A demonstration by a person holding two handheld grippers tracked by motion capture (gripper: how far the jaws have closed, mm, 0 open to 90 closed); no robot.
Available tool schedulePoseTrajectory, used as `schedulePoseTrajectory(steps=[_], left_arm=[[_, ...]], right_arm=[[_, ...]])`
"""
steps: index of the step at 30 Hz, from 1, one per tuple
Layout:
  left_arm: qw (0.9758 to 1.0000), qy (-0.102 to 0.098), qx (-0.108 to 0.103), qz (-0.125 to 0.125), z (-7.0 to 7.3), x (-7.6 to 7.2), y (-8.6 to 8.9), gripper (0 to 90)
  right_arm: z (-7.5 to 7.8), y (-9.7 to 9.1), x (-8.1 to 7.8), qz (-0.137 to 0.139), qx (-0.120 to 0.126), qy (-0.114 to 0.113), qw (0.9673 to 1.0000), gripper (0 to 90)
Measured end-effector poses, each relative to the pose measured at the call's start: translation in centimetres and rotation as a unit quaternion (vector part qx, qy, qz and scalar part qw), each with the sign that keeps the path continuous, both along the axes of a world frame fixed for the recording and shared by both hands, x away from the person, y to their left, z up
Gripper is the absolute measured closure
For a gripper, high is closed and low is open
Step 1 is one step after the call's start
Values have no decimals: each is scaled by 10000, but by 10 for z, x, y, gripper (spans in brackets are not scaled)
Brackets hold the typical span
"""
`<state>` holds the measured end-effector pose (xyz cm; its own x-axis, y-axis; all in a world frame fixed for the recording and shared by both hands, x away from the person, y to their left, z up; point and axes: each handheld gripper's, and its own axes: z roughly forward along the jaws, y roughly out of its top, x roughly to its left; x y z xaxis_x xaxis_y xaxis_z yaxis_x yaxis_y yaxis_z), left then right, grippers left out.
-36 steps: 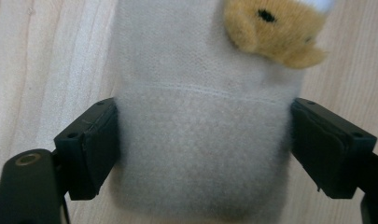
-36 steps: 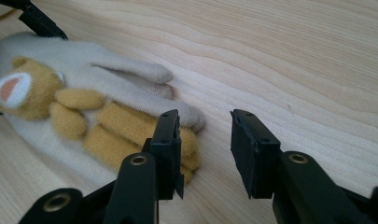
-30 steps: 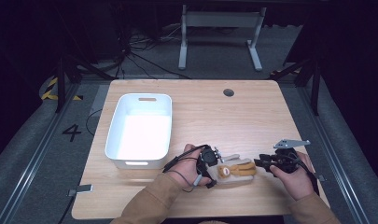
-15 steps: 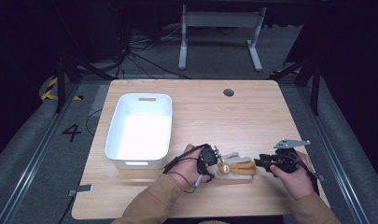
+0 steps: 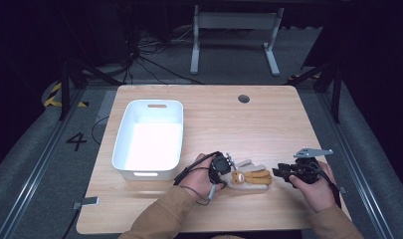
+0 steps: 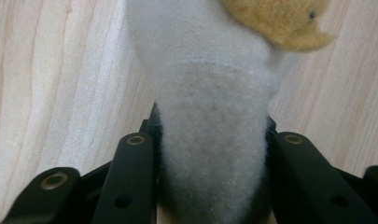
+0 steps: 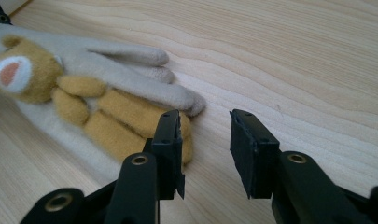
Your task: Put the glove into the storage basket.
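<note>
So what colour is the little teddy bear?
Golden brown teddy bear with a pale muzzle; clearest in the right gripper view.

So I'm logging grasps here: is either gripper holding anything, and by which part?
The left gripper, whose jaws have just been closing, clamps the cream fleece glove with a tan bear by its cuff. The right gripper holds nothing.

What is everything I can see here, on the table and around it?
glove with teddy bear: one, cream with a tan bear, near edge of the table, cuff between the left jaws
bin: one, white, on the table's left half
table: one, light wood, with a round hole near its far edge
metal stand: one, grey, on the floor beyond the table
left hand-held gripper: black, closed on the glove's cuff
right hand-held gripper: black, open, by the glove's fingers
</note>
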<state>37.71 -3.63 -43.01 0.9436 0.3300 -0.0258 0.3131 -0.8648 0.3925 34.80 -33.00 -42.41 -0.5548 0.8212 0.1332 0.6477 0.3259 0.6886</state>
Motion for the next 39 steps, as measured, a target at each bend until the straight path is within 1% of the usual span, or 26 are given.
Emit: schedulePoseTrajectory(steps=[1, 2, 3, 4, 5, 8, 9, 10, 11, 15, 16, 17, 18, 21, 22, 23, 24, 26, 27, 30, 33, 35, 38, 39], left_arm=[[10000, 0, 0, 0, 0, 0, 0, 658], [10000, 21, -55, 31, 3, -1, 1, 658], [10000, 8, -59, 4, 6, -2, 1, 661], [9998, -96, -176, 24, 11, -4, 4, 663], [9998, -96, -176, 24, 11, -4, 4, 664], [9993, -205, -296, 54, 21, -5, 9, 664], [9991, -204, -362, 108, 24, -6, 11, 664], [9988, -206, -418, 159, 31, -6, 16, 664], [9988, -206, -418, 159, 31, -6, 16, 664], [9975, -314, -573, 280, 44, -4, 25, 664], [9974, -294, -580, 306, 49, -3, 28, 664], [9968, -321, -649, 347, 52, -3, 31, 664], [9967, -315, -644, 383, 56, -2, 33, 663], [9954, -377, -709, 516, 65, 0, 41, 663], [9941, -423, -778, 628, 71, 1, 46, 663], [9941, -423, -778, 628, 71, 1, 46, 662], [9935, -439, -805, 672, 74, 2, 50, 662], [9918, -459, -897, 792, 79, 4, 56, 662], [9909, -456, -935, 859, 83, 5, 63, 661], [9903, -475, -971, 875, 86, 6, 68, 661], [9878, -514, -1069, 1008, 91, 7, 77, 661], [9868, -530, -1079, 1082, 94, 7, 81, 661], [9846, -570, -1137, 1202, 100, 8, 88, 660], [9834, -595, -1167, 1255, 101, 8, 91, 661]], right_arm=[[0, 0, 0, -6, 2, 0, 10000, 641], [0, 0, 0, -6, 2, 0, 10000, 641], [0, -1, 0, -28, 3, -10, 10000, 641], [1, -2, 1, -49, 16, -31, 10000, 642], [1, -2, 1, -49, 16, -31, 10000, 642], [1, -3, 2, -69, 41, -85, 9999, 652], [2, -4, 2, -102, 33, -123, 9999, 656], [2, -5, 4, -135, 57, -140, 9998, 658], [2, -5, 4, -135, 57, -140, 9998, 658], [0, -7, 7, -158, 59, -99, 9998, 663], [0, -7, 7, -160, 62, -104, 9998, 668], [-1, -7, 8, -169, 81, -118, 9998, 670], [-1, -6, 8, -164, 84, -108, 9998, 670], [-1, -3, 11, -113, 79, -101, 9999, 671], [-1, -2, 11, -94, 72, -99, 9999, 672], [-1, -2, 11, -94, 72, -99, 9999, 672], [-1, -2, 12, -95, 78, -101, 9999, 673], [-1, -1, 13, -82, 77, -97, 9999, 673], [-1, 0, 14, -55, 74, -92, 9999, 674], [-2, 2, 15, -39, 74, -81, 9999, 673], [-3, 4, 17, -6, 60, -56, 10000, 673], [-5, 6, 18, 15, 55, -31, 10000, 673], [-5, 8, 20, 52, 44, -1, 10000, 673], [-6, 9, 20, 61, 48, -4, 10000, 673]])
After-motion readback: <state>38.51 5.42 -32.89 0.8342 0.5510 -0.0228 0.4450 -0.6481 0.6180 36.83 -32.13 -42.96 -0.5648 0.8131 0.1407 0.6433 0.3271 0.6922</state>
